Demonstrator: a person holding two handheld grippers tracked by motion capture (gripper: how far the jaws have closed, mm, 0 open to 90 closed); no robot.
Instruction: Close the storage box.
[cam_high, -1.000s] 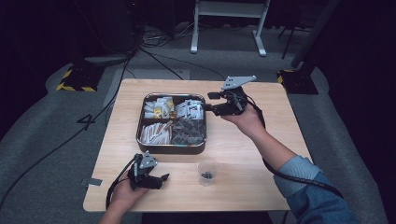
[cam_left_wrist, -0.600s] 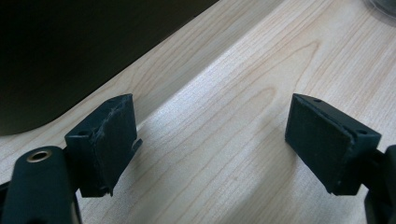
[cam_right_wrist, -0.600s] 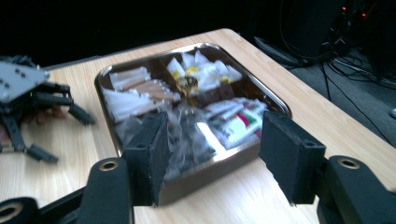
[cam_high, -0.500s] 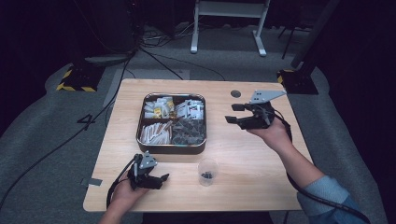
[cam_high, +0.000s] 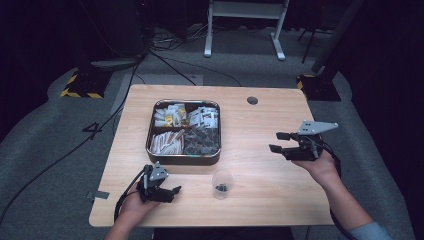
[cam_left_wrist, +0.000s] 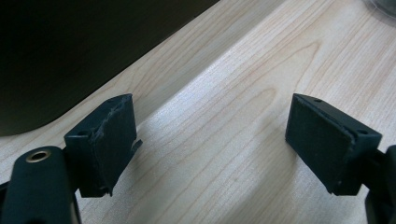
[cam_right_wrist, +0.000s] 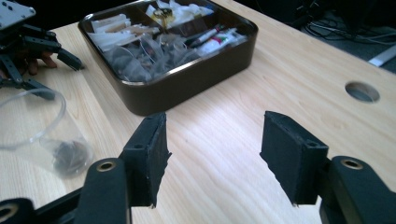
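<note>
A dark square tray (cam_high: 182, 161) with four compartments of packets and sachets sits at the table's middle; in the right gripper view its wall (cam_right_wrist: 196, 86) lies ahead. A clear plastic cup (cam_high: 222, 184) holding a small dark item stands in front of it, also seen as the cup (cam_right_wrist: 32, 130) at left. My right gripper (cam_high: 276, 141) hovers over bare wood right of the tray, pointing left. Its jaws (cam_right_wrist: 215, 154) have just been opening and nothing is between them. My left gripper (cam_high: 175, 192) rests near the front edge, left of the cup, open and empty (cam_left_wrist: 210, 140).
A round cable hole (cam_high: 252, 100) sits in the tabletop behind the tray's right corner. The table's front edge runs close under the left gripper. Bare wood lies between the tray and the right gripper. Cables and a stand cross the floor beyond the table.
The right gripper has swung from over the tray's far right corner out to the right, nearer the person and lower. The left gripper has stayed put.
</note>
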